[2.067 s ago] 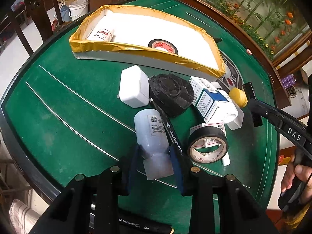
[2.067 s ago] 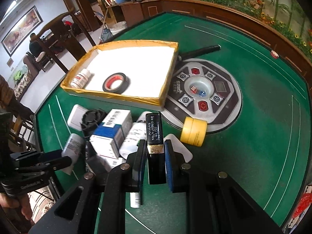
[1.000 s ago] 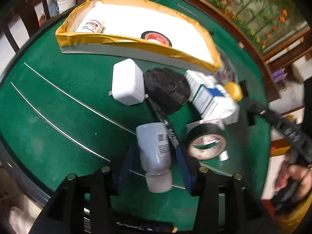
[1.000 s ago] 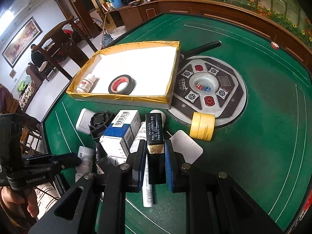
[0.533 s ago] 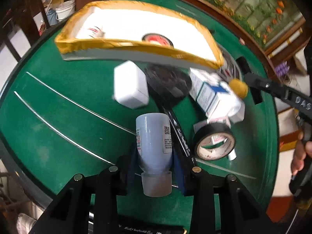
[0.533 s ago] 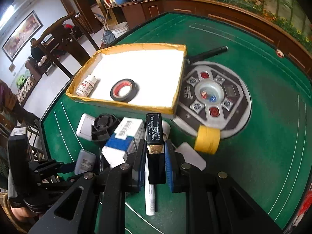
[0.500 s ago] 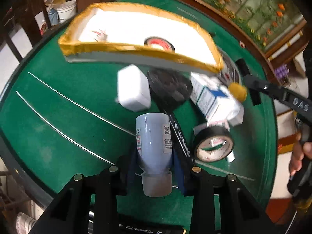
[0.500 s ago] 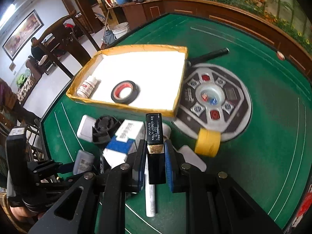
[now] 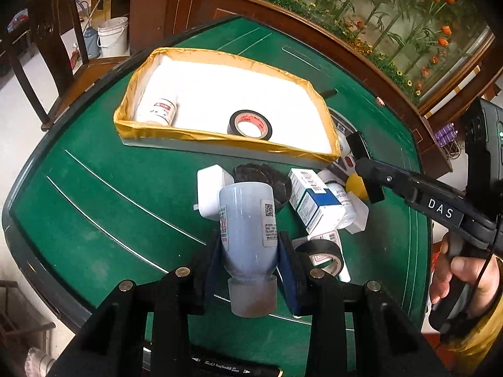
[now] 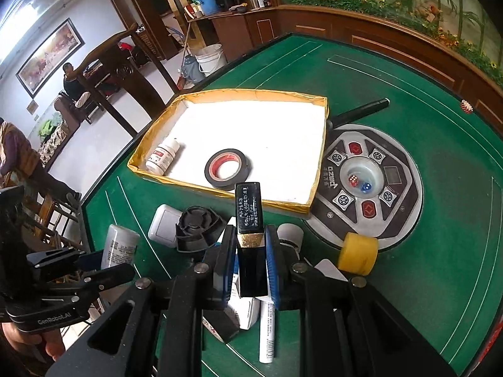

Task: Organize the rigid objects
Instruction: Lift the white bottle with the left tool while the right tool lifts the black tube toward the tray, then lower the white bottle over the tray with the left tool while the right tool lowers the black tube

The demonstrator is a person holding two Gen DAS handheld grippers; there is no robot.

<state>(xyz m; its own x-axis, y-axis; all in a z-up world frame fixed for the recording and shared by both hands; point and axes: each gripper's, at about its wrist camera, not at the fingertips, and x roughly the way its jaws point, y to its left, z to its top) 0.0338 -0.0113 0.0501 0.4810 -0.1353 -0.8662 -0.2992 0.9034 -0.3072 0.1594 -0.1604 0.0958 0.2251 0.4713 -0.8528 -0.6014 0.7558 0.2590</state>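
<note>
My left gripper [image 9: 250, 260] is closed on a pale grey bottle [image 9: 248, 229], its blue pads pressing the bottle's sides just above the cap, which points back toward me at six o'clock. The jaws stand at a narrow, bottle-wide gap, and the bottle hangs clear above the green table [image 9: 94, 194]. My right gripper [image 10: 250, 267] is pinched almost fully together on a slim black box with a gold band [image 10: 250, 220], which stands upright between the pads, its top overlapping the near rim of the gold-edged tray [image 10: 226, 94] at twelve o'clock.

The tray holds a small white bottle with a red label [image 10: 163, 157] at its nine o'clock end and a roll of black tape [image 10: 227, 169] near the front rim.

The left wrist view alone shows the blue and white carton [image 9: 314, 201] at three o'clock of the held bottle, a second black tape roll [image 9: 323, 251] lying flat beside my right pad, and my right hand [image 9: 465, 279] on its handle at the frame's edge. The right wrist view alone shows the round control panel with dice [image 10: 361, 182] at two o'clock, the yellow tape roll [image 10: 358, 253] on its edge at three o'clock, the black fan-shaped part [image 10: 198, 229] and the white adapter [image 10: 165, 223] at ten o'clock, and a white tube [image 10: 267, 330] lying on the felt beneath the gripper.
</note>
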